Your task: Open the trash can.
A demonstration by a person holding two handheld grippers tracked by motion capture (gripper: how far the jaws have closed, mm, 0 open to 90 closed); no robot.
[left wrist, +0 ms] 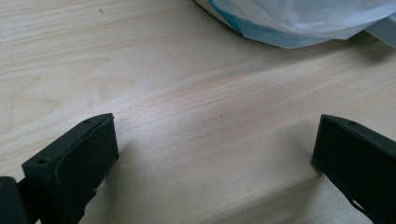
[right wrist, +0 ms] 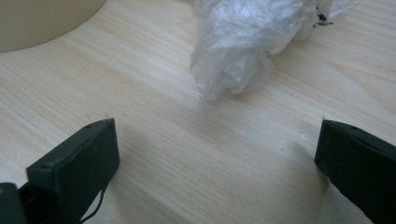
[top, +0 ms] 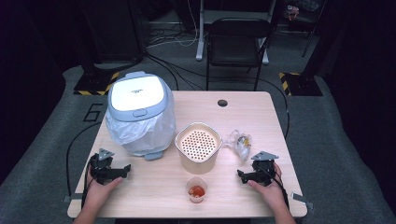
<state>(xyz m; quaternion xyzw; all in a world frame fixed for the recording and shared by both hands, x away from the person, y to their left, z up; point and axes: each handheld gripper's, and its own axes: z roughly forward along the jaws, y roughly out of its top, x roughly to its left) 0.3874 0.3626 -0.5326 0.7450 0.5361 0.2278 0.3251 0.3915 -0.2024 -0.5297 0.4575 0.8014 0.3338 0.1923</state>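
A white-lidded bin (top: 137, 95) lined with a clear plastic bag stands at the table's back left. A cream pot with a perforated insert (top: 198, 145) sits in the middle. To its right lies a crumpled clear plastic wrapper (top: 240, 141). A small cup with something red inside (top: 196, 190) stands near the front edge. My left gripper (top: 122, 171) rests at the front left, open and empty (left wrist: 215, 140), facing the bin's bag (left wrist: 303, 18). My right gripper (top: 241, 176) rests at the front right, open and empty (right wrist: 217, 144), just short of the wrapper (right wrist: 243, 42) and the pot (right wrist: 42, 18).
The light wooden table (top: 154, 186) has a round cable hole (top: 222, 102) near its back edge. A black chair (top: 238, 42) stands behind the table, and cables run over the grey floor. Bare wood lies between the two grippers around the cup.
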